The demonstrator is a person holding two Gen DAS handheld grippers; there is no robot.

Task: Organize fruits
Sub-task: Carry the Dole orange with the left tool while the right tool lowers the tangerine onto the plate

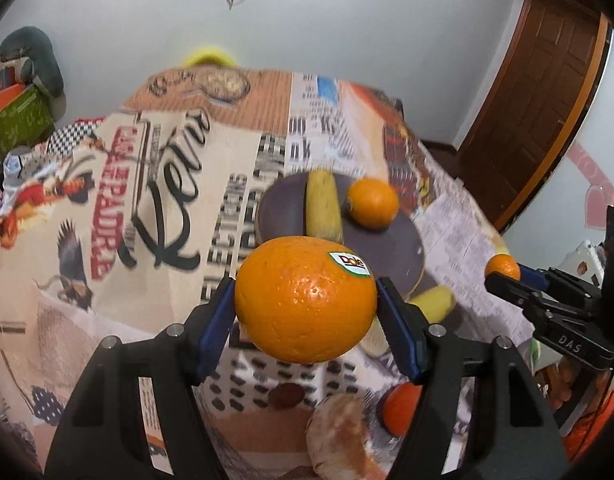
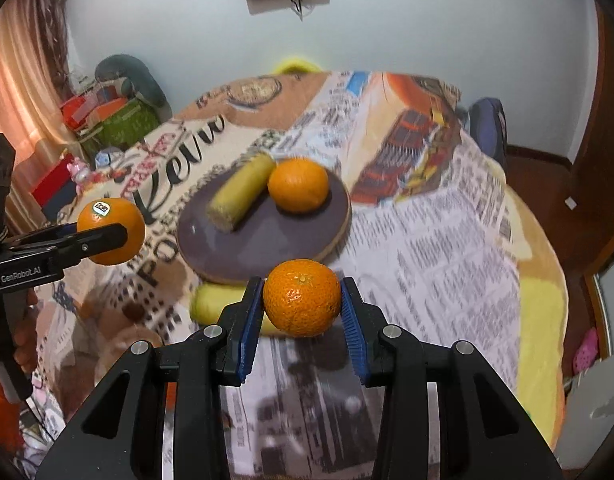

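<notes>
My left gripper (image 1: 305,286) is shut on a large orange with a Dole sticker (image 1: 305,304), held above the table. In the right wrist view that orange (image 2: 107,216) shows at the left in the left gripper (image 2: 113,238). My right gripper (image 2: 302,282) is shut on a small mandarin (image 2: 302,300), also held in the air; from the left wrist it appears at the right edge as a small orange ball (image 1: 503,265). Ahead lies a dark round plate (image 2: 267,244) (image 1: 391,248) with a banana (image 2: 243,190) (image 1: 323,208) and an orange (image 2: 299,185) (image 1: 373,203) on it.
A printed cloth (image 2: 447,240) covers the round table. A second banana (image 2: 211,306) (image 1: 435,304) lies by the plate's near edge. Below the left gripper sit an orange fruit (image 1: 401,408) and a pale brownish lump (image 1: 339,436). Boxes (image 2: 115,120) stand beyond the table's left side.
</notes>
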